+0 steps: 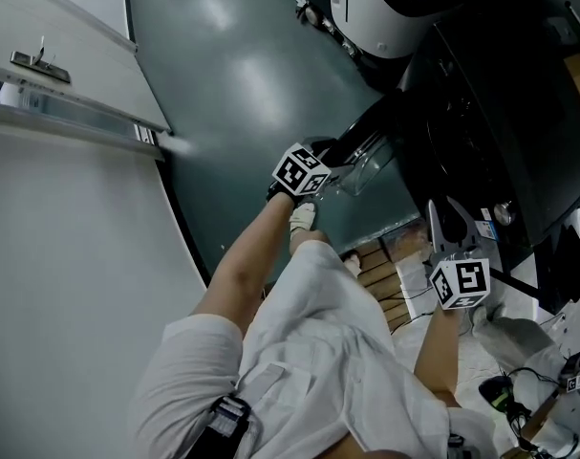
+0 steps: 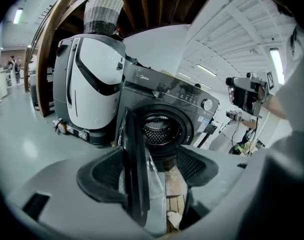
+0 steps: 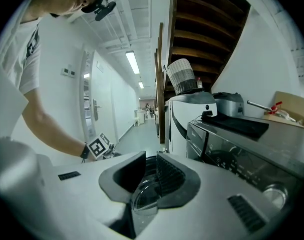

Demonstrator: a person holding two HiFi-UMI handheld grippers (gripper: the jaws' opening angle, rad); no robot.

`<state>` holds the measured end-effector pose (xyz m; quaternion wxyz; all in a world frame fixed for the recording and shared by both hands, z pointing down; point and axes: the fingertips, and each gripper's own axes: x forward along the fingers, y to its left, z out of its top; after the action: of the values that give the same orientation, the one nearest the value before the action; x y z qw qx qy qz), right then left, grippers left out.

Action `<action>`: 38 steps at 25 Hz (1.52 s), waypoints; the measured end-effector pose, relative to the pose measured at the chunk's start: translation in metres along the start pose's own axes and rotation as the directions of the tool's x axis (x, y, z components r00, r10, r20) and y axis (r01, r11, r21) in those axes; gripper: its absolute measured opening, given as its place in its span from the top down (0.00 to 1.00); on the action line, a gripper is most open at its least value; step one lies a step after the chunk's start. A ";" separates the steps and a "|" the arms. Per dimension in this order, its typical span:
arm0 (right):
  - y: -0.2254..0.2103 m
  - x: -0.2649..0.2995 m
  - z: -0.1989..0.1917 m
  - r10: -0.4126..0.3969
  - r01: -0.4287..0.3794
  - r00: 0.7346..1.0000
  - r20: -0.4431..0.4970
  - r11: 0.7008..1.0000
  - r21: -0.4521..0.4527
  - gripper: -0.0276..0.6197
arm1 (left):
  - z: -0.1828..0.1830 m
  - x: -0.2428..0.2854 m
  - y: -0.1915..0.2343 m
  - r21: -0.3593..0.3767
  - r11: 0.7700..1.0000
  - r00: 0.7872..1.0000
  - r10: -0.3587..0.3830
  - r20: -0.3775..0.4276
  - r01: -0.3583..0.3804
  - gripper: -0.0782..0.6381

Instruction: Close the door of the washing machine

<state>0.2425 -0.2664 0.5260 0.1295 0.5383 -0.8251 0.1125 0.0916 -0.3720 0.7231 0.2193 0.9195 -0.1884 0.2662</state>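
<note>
The dark front-loading washing machine [image 2: 184,100] stands on wooden slats [image 2: 175,185]. Its round drum opening [image 2: 160,129] is uncovered. The door [image 2: 133,170] is swung fully out from the left side of that opening and points edge-on toward the near side. Its dark rim and clear glass bowl [image 1: 368,165] are both visible.

The left gripper [image 2: 152,156] is released, with its jaws spread wide. The door's edge stands between them, just beside the left jaw and clear of the right one, so neither pad clamps it. In the head view its marker cube [image 1: 299,172] sits at the near side of the door, above the grey-green floor [image 1: 242,75].

The right gripper [image 3: 149,156] is also released. Its jaws stand a narrow gap apart with nothing pinched between them. The door's rim and glass show through that gap farther off. In the head view this gripper is held to the right of the door, well apart from it, in front of the machine.

Left of the washing machine stands a white-and-grey appliance [image 2: 91,86] with a woven basket [image 2: 103,14] on top. The person wears a white shirt [image 1: 318,361].
</note>
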 end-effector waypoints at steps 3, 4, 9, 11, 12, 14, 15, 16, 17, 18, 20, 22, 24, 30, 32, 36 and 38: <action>0.000 -0.010 -0.005 -0.001 0.001 1.000 0.005 1.000 0.001 0.83 | -0.003 0.006 -0.018 -0.001 1.000 1.000 -0.014 0.007 0.014 0.44; -0.006 -0.014 -0.009 -0.001 0.001 1.000 0.009 1.000 0.002 0.83 | -0.002 0.013 -0.025 -0.001 1.000 1.000 -0.018 0.011 0.018 0.44; -0.022 -0.034 -0.021 -0.008 0.008 1.000 0.022 1.000 0.008 0.83 | -0.002 0.038 -0.060 0.005 0.999 0.999 -0.041 0.019 0.041 0.44; -0.024 -0.044 -0.023 -0.019 0.019 1.000 0.018 1.000 0.009 0.83 | -0.002 0.045 -0.076 0.012 0.998 0.998 -0.061 0.016 0.061 0.44; -0.026 -0.049 -0.024 -0.026 0.025 1.000 0.017 1.000 0.009 0.83 | -0.002 0.048 -0.083 0.014 0.997 0.997 -0.071 0.015 0.071 0.44; -0.030 -0.058 -0.024 -0.041 0.041 0.999 0.017 0.999 0.009 0.83 | -0.001 0.055 -0.095 0.020 0.996 0.996 -0.090 0.016 0.090 0.44; -0.034 -0.062 -0.025 -0.050 0.050 0.999 0.019 0.999 0.008 0.83 | 0.001 0.059 -0.101 0.024 0.995 0.995 -0.099 0.017 0.099 0.44; -0.037 -0.067 -0.026 -0.059 0.059 0.998 0.020 0.998 0.010 0.83 | 0.003 0.064 -0.106 0.025 0.994 0.994 -0.110 0.018 0.109 0.44; -0.041 -0.072 -0.027 -0.068 0.068 0.997 0.021 0.998 0.012 0.83 | 0.004 0.069 -0.113 0.026 0.992 0.993 -0.121 0.019 0.120 0.44; -0.044 -0.077 -0.028 -0.077 0.077 0.997 0.022 0.997 0.015 0.83 | 0.005 0.074 -0.119 0.027 0.991 0.991 -0.131 0.018 0.131 0.44; -0.051 -0.087 -0.031 -0.096 0.096 0.995 0.023 0.995 0.021 0.83 | 0.007 0.084 -0.131 0.035 0.988 0.988 -0.151 0.014 0.151 0.44; -0.058 -0.095 -0.034 -0.114 0.113 0.993 0.022 0.993 0.026 0.83 | 0.010 0.093 -0.142 0.043 0.985 0.985 -0.170 0.011 0.169 0.44; -0.065 -0.103 -0.036 -0.130 0.129 0.991 0.020 0.991 0.030 0.83 | 0.014 0.103 -0.151 0.047 0.981 0.982 -0.187 0.010 0.187 0.44; -0.084 -0.119 -0.042 -0.171 0.170 0.985 0.016 0.984 0.045 0.83 | 0.027 0.132 -0.174 0.065 0.970 0.972 -0.236 0.007 0.235 0.44; -0.089 -0.122 -0.043 -0.183 0.182 0.983 0.014 0.982 0.048 0.83 | 0.031 0.139 -0.180 0.067 0.966 0.968 -0.250 0.009 0.249 0.44; -0.101 -0.128 -0.048 -0.206 0.205 0.979 0.008 0.977 0.055 0.83 | 0.041 0.157 -0.192 0.072 0.959 0.961 -0.276 0.018 0.275 0.44; -0.105 -0.131 -0.051 -0.218 0.218 0.976 0.004 0.974 0.061 0.83 | 0.045 0.166 -0.197 0.072 0.955 0.956 -0.291 0.024 0.289 0.44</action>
<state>0.3945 -0.1788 0.5347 0.1205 0.6298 -0.7580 0.1194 0.3319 -0.2688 0.7237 0.2215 0.9485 -0.0461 0.2215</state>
